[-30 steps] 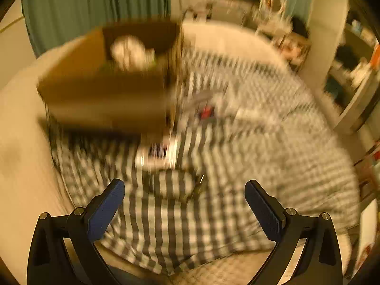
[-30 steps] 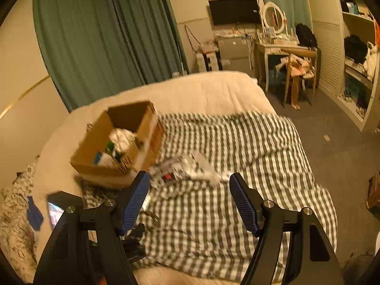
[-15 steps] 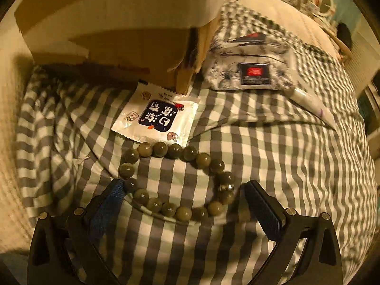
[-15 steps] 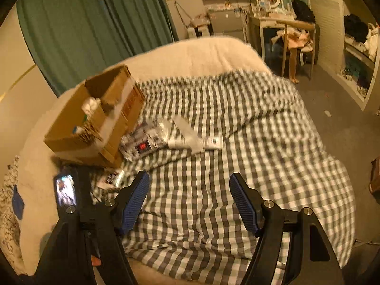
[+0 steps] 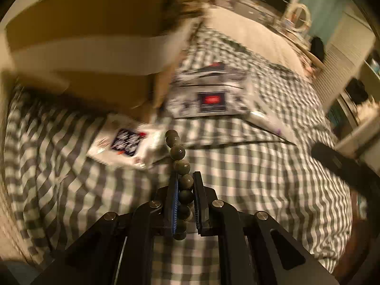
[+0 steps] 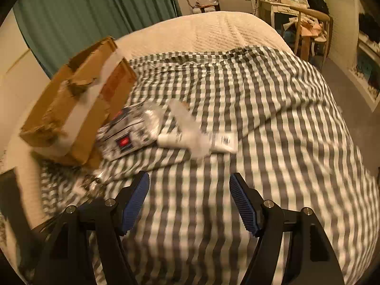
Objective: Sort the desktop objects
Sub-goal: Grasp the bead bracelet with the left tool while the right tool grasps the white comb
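- Left hand-held gripper (image 5: 182, 190) is now clamping its blue-padded fingers on the string of dark olive-green round beads (image 5: 178, 152); half a second ago the bracelet was lying as a loop on the bed, between fingers that were standing wide apart.
- Beads are now rising in a line straight ahead of the fingertips, with a few hanging down behind the pads, so the bracelet is being lifted off the grey-and-white checked cloth (image 5: 249, 178).
- Judging by this, the grasp step is finished and the carry to the brown cardboard box with the pale tape band (image 5: 95, 45), ahead and to the left of that gripper, is beginning.
- Right hand-held gripper (image 6: 188, 198) is holding its fingers apart and empty over the checked cloth, with the white squeeze tube (image 6: 213, 142) and the grey patterned plastic packet with the red label (image 6: 128, 135) lying ahead of it, both not yet sorted.
- White sachet with the dark blue printed panel (image 5: 128, 142) is lying just ahead-left of the left gripper, near the box corner.
- Motion blur is smearing the box, the sachet and the cloth in the left view, so the print is unreadable.
- Box interior is hidden from both cameras.
- Dark shape at the left view's right edge is too blurred to identify.
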A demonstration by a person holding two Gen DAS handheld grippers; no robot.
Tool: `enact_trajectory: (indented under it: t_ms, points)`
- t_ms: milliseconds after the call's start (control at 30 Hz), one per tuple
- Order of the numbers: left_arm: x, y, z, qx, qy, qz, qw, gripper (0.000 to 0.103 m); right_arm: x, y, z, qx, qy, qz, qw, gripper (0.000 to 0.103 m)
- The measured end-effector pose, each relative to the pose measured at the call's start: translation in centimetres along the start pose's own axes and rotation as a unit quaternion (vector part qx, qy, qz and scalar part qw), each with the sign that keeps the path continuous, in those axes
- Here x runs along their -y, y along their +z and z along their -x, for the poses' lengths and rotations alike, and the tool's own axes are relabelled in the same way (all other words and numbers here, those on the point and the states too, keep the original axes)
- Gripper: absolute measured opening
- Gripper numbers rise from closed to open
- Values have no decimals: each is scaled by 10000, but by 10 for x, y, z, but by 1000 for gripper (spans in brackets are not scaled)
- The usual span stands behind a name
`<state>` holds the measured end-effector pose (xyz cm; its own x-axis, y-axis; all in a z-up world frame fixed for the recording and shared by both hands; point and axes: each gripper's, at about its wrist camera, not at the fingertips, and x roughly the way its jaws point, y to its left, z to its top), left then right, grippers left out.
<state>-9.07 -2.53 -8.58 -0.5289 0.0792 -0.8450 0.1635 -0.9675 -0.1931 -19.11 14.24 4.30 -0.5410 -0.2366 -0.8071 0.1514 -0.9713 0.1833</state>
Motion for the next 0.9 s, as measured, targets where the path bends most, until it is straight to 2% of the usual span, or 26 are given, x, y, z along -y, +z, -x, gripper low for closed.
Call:
enact_trajectory:
  t_ms: [67,233,467,533,567,633,767,900]
  points:
    - [11,2,-2,-31,-130,-206,9997,11,-5,13,-16,-56,-109,157,9998,62]
    - [28,19,-15,63,-71,-556,9984,11,-13,33,-51,-228,-148,416,9988,60]
    - [25,26,-28,-18,14,-650,9979,11,-7,47,-84,-359,-10,524,9980,60]
    - [29,27,-34,-46,-4,-701,9975,11,-5,50,-89,-422,51,493,9979,52]
    - [30,27,-35,-53,-3,-711,9975,11,-4,51,-93,-480,89,501,9976,45]
    - [30,27,-37,-80,-9,-711,9974,11,-5,51,-96,-525,145,487,9973,41]
    - [29,26,-40,-50,1,-707,9975,11,-4,49,-93,-515,117,467,9975,26]
    - [33,26,-37,62,14,-818,9966,11,3,43,-73,-404,138,324,9986,26]
